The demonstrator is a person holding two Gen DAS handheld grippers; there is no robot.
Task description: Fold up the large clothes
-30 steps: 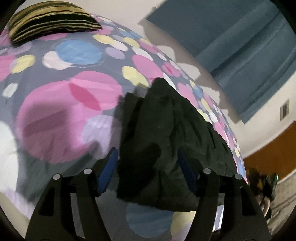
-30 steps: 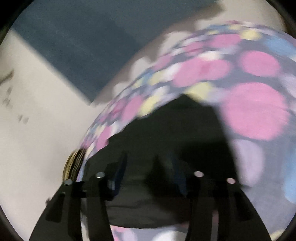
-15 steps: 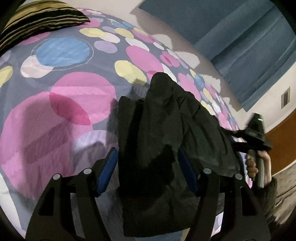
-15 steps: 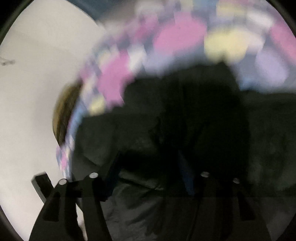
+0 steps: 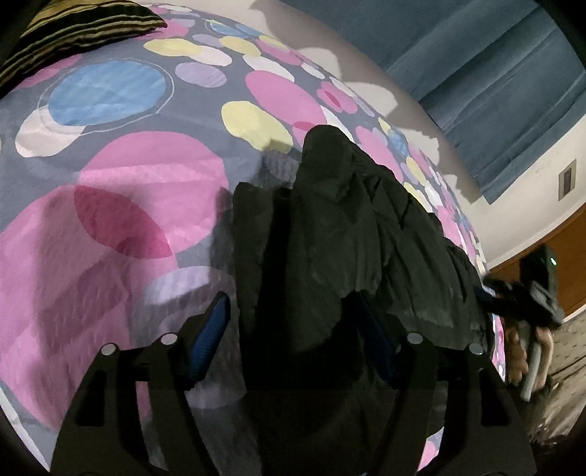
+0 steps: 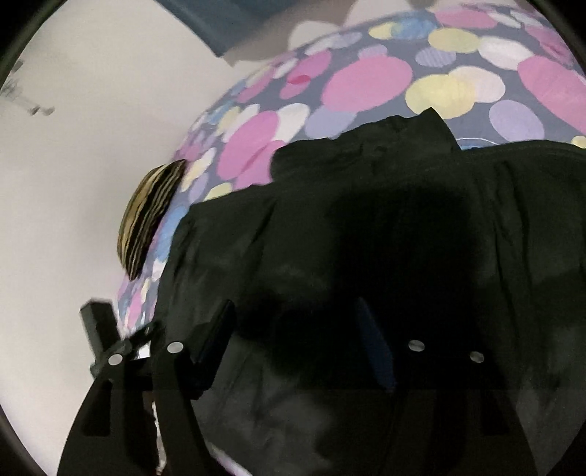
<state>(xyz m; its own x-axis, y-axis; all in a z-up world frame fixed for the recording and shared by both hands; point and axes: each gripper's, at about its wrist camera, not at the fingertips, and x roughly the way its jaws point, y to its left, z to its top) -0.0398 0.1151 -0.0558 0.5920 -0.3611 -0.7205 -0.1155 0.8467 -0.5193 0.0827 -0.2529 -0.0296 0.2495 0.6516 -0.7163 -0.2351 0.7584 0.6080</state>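
Note:
A large black garment (image 5: pixel 329 234) lies crumpled on a bed with a spotted cover (image 5: pixel 121 205). My left gripper (image 5: pixel 293 337) is open, its blue-padded fingers (image 5: pixel 208 337) on either side of the garment's near edge, with cloth lying between them. In the right wrist view the garment (image 6: pixel 384 227) spreads wide over the bed, and my right gripper (image 6: pixel 300 340) is open above its near part. The right gripper and the hand holding it also show at the far right of the left wrist view (image 5: pixel 527 293).
A striped yellow and black pillow (image 5: pixel 69 29) lies at the head of the bed; it also shows in the right wrist view (image 6: pixel 146 219). Blue curtains (image 5: pixel 476 66) hang on the wall beyond the bed. A wooden floor edge (image 5: pixel 564 249) shows at the right.
Both grippers have closed in on the garment. The right gripper has swung from the bed's edge to over the black cloth, which now fills its view. The garment lies more bunched up.

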